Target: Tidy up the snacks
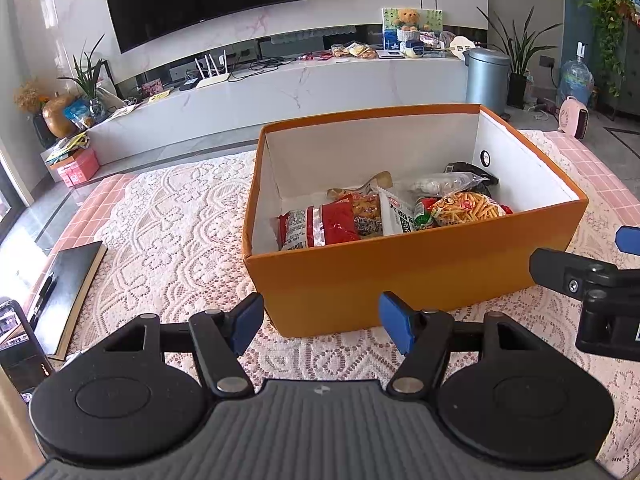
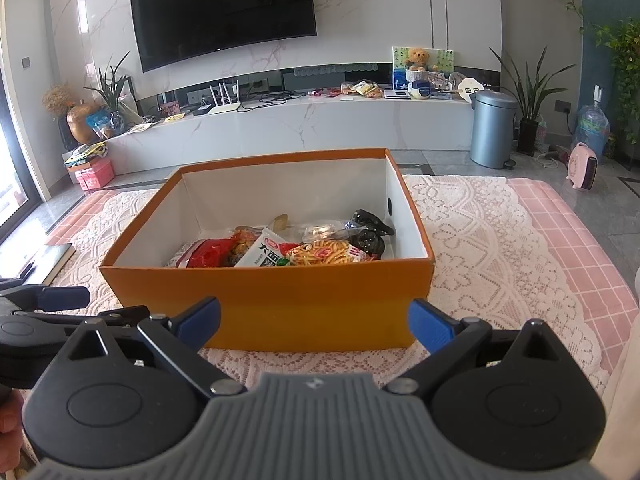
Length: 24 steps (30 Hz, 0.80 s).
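An orange box (image 1: 400, 276) (image 2: 280, 300) with white inner walls stands on the lace-covered table. Several snack packets lie inside: a red bag (image 1: 320, 230) (image 2: 210, 254), a white packet (image 1: 394, 212) (image 2: 264, 254), a bag of yellow sticks (image 1: 466, 208) (image 2: 330, 254) and dark packets (image 2: 370, 236) at the right. My left gripper (image 1: 322, 324) is open and holds nothing, just short of the box's near wall. My right gripper (image 2: 314, 322) is also open with nothing in it, in front of the same wall. The right gripper's fingers (image 1: 576, 276) show at the left wrist view's right edge.
A black notebook with a pen (image 1: 66, 292) lies on the table at the left, a phone (image 1: 16, 344) beside it. Behind the table stand a white TV bench (image 1: 280, 96), a grey bin (image 1: 486, 80) and a pink heater (image 1: 574, 116).
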Motion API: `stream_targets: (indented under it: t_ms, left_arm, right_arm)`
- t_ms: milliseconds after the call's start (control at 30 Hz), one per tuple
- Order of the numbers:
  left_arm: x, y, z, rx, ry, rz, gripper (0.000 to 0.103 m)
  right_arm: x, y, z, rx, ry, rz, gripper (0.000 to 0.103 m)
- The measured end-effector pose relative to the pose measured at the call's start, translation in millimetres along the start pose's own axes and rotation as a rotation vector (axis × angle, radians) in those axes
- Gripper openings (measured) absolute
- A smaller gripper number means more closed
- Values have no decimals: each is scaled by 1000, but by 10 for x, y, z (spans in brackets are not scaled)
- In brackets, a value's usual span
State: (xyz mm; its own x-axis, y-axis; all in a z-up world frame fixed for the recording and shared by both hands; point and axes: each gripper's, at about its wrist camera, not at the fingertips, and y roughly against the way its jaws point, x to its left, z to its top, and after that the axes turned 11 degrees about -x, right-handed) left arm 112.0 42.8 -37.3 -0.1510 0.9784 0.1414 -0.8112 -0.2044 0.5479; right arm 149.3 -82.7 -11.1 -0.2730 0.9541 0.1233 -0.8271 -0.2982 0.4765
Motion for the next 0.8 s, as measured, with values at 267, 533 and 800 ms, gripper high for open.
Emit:
stream_targets:
  t_ms: [267, 533, 800]
  left_arm:
    - [12, -11, -30, 9, 0, -3, 77]
    - [3, 4, -20, 3, -10, 0, 78]
    - [7, 14, -8, 6, -9, -4, 78]
  right_arm:
    - [-4, -10, -27, 7, -1, -1, 97]
    - [-5, -10, -34, 10, -2, 0, 97]
    - [-12, -11, -37, 15, -1, 2, 97]
